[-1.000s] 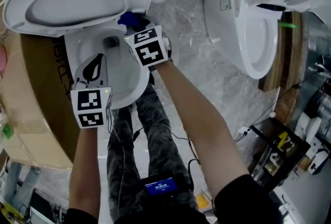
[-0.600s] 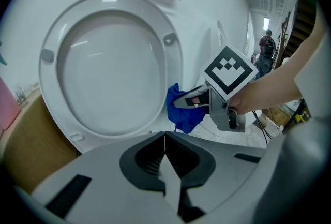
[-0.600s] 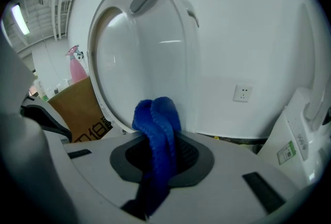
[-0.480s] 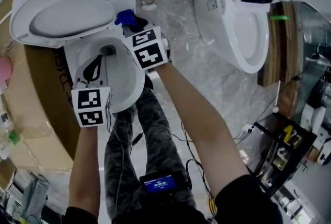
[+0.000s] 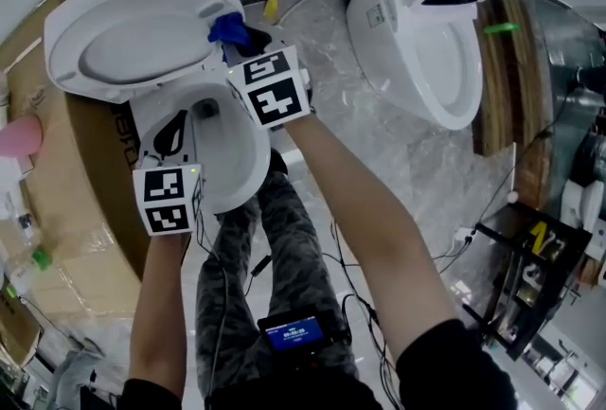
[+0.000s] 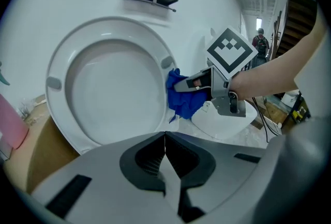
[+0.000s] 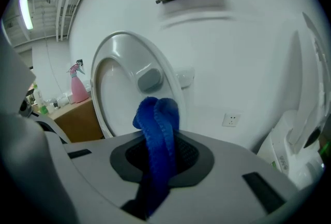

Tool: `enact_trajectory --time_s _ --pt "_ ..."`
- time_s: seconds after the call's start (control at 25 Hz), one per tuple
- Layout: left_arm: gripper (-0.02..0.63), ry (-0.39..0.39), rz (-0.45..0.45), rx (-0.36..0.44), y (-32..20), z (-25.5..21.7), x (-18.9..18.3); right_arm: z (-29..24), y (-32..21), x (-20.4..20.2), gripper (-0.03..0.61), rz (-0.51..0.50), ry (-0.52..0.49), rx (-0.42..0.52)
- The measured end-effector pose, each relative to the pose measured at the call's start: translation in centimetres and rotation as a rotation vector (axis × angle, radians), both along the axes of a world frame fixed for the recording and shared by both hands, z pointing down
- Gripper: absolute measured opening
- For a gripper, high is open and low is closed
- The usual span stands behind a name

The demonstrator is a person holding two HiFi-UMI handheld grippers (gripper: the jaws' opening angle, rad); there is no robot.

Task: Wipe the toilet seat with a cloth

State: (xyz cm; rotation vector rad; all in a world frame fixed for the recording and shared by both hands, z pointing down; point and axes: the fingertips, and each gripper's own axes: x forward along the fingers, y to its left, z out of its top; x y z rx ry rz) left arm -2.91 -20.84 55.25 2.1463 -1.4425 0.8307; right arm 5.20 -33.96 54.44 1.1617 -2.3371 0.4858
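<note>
so, compared with a second ago, both grippers are lifted up off the bowl [image 5: 244, 157]. the blue cloth [image 5: 225, 26] is pinched tight in the right gripper [image 5: 244, 39] and is now brought up by the hinge-side edge of the raised toilet seat [image 5: 185, 3], touching it or just beside it. the left gripper [image 5: 174, 130] is kept closed on nothing, over the bowl. probably the wipe on that edge is only being lined up, not really started.

Left tongs [image 6: 165, 138] and right tongs [image 7: 158, 137] grey, each with black-and-white marker cube [image 5: 169, 200]; camouflage trousers [image 5: 289, 247]; dark sleeves [image 5: 454, 365].
</note>
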Motion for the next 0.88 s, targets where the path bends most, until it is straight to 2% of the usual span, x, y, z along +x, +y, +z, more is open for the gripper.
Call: enact_trajectory --time_s 0.2,0.48,0.88 --pt "0.011 0.004 -0.010 0.033 -0.2 -2.1 -1.0 -3.6 -0.5 -0.5 0.066 -0.002 0.003 0.045" --pt "0.012 0.001 -0.015 0.071 0.8 -4.9 -3.7 -5.8 0.5 -1.4 0.066 0.024 0.030 0.042" --pt "0.012 0.027 -0.060 0.110 1.2 -7.9 -8.2 -11.8 -0.8 -5.9 0.066 -0.002 0.003 0.136"
